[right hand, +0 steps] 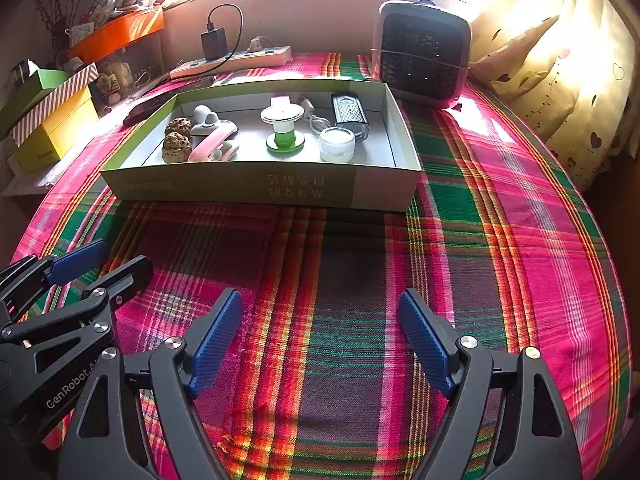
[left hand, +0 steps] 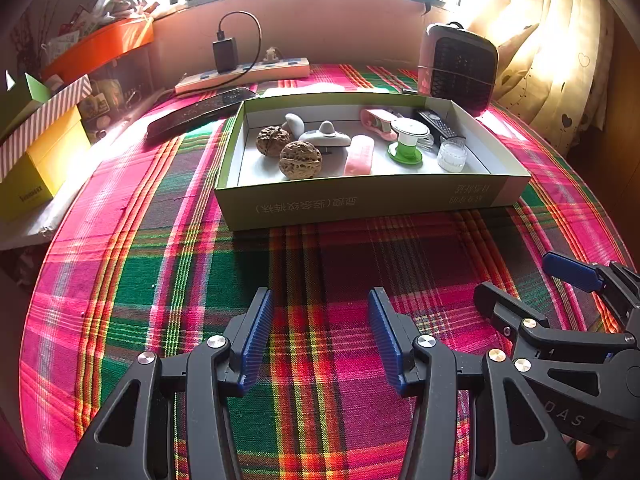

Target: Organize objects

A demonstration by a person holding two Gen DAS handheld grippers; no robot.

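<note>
Both sets of jaws stand spread with nothing between them: the left gripper and the right gripper hover side by side over the near edge of the plaid tablecloth. Farther back, mid-table, sits the shallow green box, holding two walnuts, a pink case, a green-based spool, a small clear jar and a black remote. A small heater stands at the box's far right corner.

filled box on plaid tablecloth
</note>
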